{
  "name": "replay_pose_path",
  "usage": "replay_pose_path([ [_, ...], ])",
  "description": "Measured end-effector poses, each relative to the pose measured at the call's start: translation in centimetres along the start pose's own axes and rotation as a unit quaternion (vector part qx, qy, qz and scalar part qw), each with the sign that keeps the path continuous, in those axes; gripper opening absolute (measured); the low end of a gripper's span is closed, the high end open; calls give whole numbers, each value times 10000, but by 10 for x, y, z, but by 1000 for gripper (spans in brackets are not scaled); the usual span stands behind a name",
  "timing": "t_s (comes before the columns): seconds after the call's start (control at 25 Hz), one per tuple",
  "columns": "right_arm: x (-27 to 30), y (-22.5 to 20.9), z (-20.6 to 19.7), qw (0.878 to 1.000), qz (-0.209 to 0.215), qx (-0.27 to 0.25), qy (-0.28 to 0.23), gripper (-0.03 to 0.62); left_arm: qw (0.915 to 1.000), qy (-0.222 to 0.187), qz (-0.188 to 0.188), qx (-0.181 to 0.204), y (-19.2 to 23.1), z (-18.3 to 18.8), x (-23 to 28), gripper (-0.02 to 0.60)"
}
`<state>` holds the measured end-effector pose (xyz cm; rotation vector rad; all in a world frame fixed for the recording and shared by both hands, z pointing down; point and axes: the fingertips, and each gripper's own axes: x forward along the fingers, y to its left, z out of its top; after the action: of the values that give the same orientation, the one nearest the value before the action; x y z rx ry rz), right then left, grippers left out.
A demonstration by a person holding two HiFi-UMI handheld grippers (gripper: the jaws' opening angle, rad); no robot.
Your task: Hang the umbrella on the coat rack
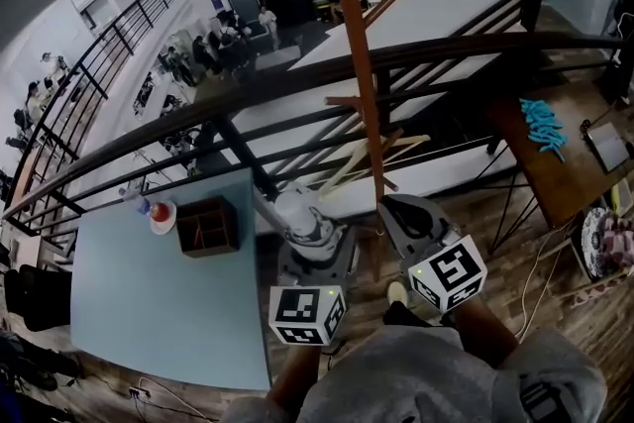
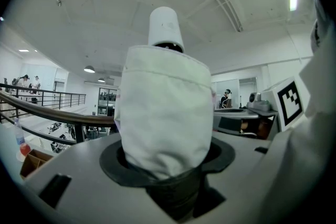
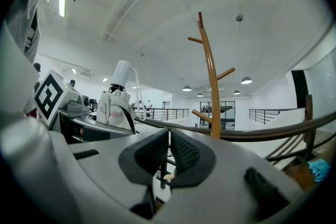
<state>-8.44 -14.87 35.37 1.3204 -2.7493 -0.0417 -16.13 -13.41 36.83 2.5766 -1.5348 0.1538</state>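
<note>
A folded white umbrella [image 2: 163, 107] stands upright between the jaws of my left gripper [image 2: 167, 165], which is shut on its lower end. Its white cap [image 2: 165, 26] points up. In the head view the umbrella [image 1: 294, 213] sticks out ahead of the left gripper [image 1: 302, 233], just left of the brown wooden coat rack pole [image 1: 354, 45]. My right gripper [image 1: 401, 213] is beside the pole's foot. In the right gripper view its jaws [image 3: 168, 139] are shut with nothing in them. The coat rack [image 3: 210, 81] with its side pegs rises ahead, and the umbrella [image 3: 116, 99] is to the left.
A dark railing [image 1: 297, 84] runs across behind the coat rack, with a drop to a lower floor beyond it. A light blue table [image 1: 149, 312] at the left carries a brown box [image 1: 206, 226] and a bottle [image 1: 134, 198]. A wooden table [image 1: 565, 163] stands at the right.
</note>
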Motion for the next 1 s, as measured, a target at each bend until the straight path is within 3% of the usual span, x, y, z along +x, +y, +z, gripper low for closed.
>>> replay_pose_path([
  [1.0, 63, -84, 6, 9996, 287, 43, -42, 28, 9997, -15, 254, 56, 28, 37, 96, 265],
])
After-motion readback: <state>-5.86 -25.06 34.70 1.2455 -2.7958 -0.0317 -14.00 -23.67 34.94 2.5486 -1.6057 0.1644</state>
